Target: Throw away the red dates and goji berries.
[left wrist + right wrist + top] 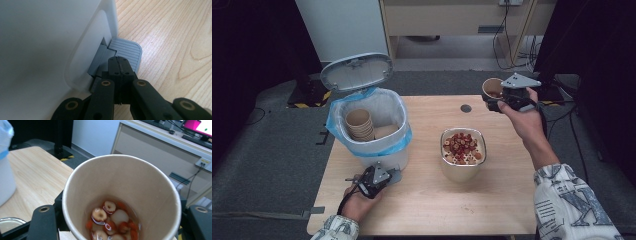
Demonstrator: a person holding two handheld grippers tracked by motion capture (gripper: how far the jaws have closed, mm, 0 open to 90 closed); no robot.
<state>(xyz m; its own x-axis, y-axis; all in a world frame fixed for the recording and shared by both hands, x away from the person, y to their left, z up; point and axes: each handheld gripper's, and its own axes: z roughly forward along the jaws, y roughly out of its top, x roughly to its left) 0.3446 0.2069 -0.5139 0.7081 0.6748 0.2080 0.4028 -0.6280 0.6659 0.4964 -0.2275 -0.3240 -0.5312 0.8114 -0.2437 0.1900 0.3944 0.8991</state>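
Step in hand: emptying the paper cup (492,88) of fruit slices and liquid into the steel bowl (463,154), then binning it.
Right gripper (501,102): clamped on the cup, upper right of the high view, beyond the bowl.
Left gripper (119,65): jaws closed, pressing the bin pedal (126,51); lid (357,71) up.
Advice: keep the cup level until over the bowl, tip slowly, keep the pedal down.

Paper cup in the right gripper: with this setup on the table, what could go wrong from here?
1. The paper cup holds sliced fruit in liquid; squeezed by the right gripper out past the table edge, a tilt could spill it onto the floor.
2. The bin lid stands open only because the shut left gripper presses the pedal; if it slips off, the lid may drop.
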